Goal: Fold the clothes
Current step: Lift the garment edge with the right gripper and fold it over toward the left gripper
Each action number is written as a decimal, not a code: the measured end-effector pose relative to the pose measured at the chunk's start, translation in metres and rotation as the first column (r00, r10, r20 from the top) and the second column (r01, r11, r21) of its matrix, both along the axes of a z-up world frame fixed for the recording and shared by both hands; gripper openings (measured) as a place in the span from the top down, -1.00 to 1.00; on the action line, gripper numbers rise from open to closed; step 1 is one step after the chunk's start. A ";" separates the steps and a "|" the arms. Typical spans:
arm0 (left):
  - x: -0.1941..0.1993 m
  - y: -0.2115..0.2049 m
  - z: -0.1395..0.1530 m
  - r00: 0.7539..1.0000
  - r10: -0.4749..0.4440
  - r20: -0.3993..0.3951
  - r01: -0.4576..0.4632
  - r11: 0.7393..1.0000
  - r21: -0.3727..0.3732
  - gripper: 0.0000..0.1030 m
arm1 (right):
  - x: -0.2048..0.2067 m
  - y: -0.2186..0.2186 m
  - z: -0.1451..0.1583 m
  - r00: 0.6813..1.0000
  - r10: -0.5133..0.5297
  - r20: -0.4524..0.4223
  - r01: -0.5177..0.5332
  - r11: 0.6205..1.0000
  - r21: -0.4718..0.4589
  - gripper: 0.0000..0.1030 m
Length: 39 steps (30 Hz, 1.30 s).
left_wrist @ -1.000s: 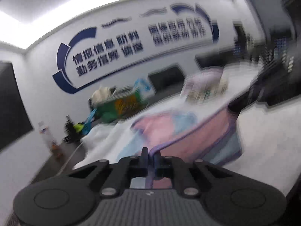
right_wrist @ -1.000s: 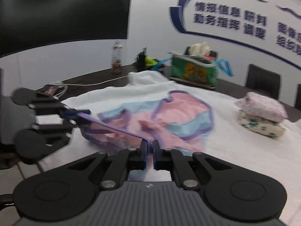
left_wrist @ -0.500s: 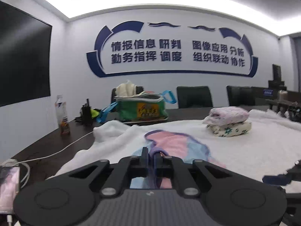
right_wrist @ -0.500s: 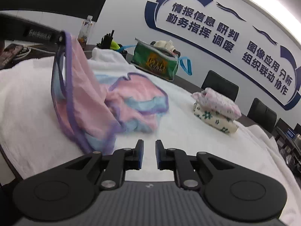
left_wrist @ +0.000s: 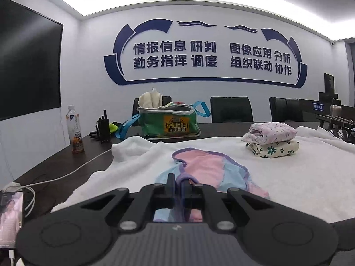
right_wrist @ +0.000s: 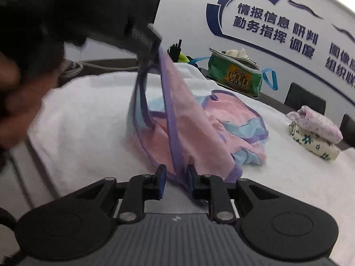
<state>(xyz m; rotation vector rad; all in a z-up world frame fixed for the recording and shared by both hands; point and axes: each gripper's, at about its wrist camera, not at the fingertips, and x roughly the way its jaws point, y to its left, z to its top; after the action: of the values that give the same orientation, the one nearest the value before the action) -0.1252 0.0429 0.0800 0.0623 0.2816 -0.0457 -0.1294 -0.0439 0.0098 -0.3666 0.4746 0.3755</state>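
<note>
While left claw (left_wrist: 177, 182) pinches garment (left_wrist: 206, 168), its hem crosses right claw (right_wrist: 175, 178).

Dark table (left_wrist: 66, 161): white towel (left_wrist: 288, 177), green bag (left_wrist: 168, 122), bottle (left_wrist: 75, 130), phone (left_wrist: 10, 217).

Two matte black linkage arms with silver pivot screws are being shown on the left gripper (left_wrist: 177, 180), behind them a ribbed grey body flanked by round black discs. Blue pads are being carried on the right gripper (right_wrist: 174, 176) fingers.
</note>
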 end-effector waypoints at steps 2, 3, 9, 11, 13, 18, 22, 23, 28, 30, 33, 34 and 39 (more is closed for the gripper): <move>0.001 0.003 0.001 1.000 0.010 -0.002 -0.010 1.000 0.001 0.93 | 0.005 0.009 -0.007 0.999 -0.046 0.029 0.047 0.997 -0.057 0.64; 0.002 0.005 0.001 1.000 0.016 -0.003 -0.016 1.000 0.002 0.93 | 0.008 0.010 -0.008 0.996 -0.066 0.053 0.070 0.994 -0.088 0.64; 0.008 0.008 0.002 1.000 0.025 -0.012 -0.025 1.000 -0.002 0.93 | 0.019 0.003 -0.010 0.982 -0.142 0.122 0.162 0.973 -0.166 0.97; 0.007 0.009 0.004 1.000 0.023 -0.004 -0.023 1.000 0.006 0.93 | 0.015 -0.006 0.001 0.993 -0.099 0.068 0.107 0.986 -0.128 0.98; 0.006 0.008 0.005 1.000 0.028 0.000 -0.028 0.999 0.029 0.93 | 0.002 -0.025 0.024 0.999 -0.034 0.019 0.034 0.999 -0.012 0.98; 0.028 0.004 -0.022 0.992 0.045 -0.121 -0.030 0.992 0.121 0.93 | 0.014 -0.046 0.041 0.999 -0.054 -0.007 0.053 0.998 -0.046 0.97; 0.020 -0.002 -0.056 0.986 0.039 -0.162 0.000 0.972 0.235 0.93 | 0.017 -0.030 0.016 0.998 -0.065 0.007 0.066 0.982 -0.180 0.96; 0.018 -0.002 -0.063 0.983 0.039 -0.179 0.009 0.966 0.257 0.93 | 0.016 -0.027 0.008 0.998 -0.065 0.009 0.065 0.976 -0.206 0.96; 0.000 -0.004 -0.082 0.985 0.021 -0.171 0.049 0.917 0.395 0.77 | 0.007 -0.017 -0.015 0.997 -0.055 0.053 0.069 0.953 -0.296 0.85; -0.005 -0.010 -0.085 0.989 0.007 -0.148 0.064 0.881 0.468 0.73 | 0.006 -0.015 -0.017 0.996 -0.049 0.070 0.069 0.946 -0.317 0.85; -0.006 -0.016 -0.089 0.989 -0.010 -0.146 0.088 0.837 0.540 0.71 | 0.006 -0.012 -0.018 0.994 -0.044 0.095 0.074 0.937 -0.341 0.85; -0.005 -0.016 -0.089 0.988 -0.005 -0.157 0.092 0.831 0.549 0.70 | 0.007 -0.011 -0.019 0.993 -0.044 0.106 0.079 0.932 -0.354 0.85; -0.010 -0.017 -0.082 0.990 -0.038 -0.132 0.101 0.855 0.509 0.86 | 0.009 -0.003 -0.029 0.990 -0.018 0.142 0.076 0.909 -0.409 0.82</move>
<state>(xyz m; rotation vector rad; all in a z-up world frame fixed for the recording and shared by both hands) -0.1354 0.0261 -0.0024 0.6089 0.4048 -0.0449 -0.1207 -0.0469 -0.0189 -0.7881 0.4276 0.1974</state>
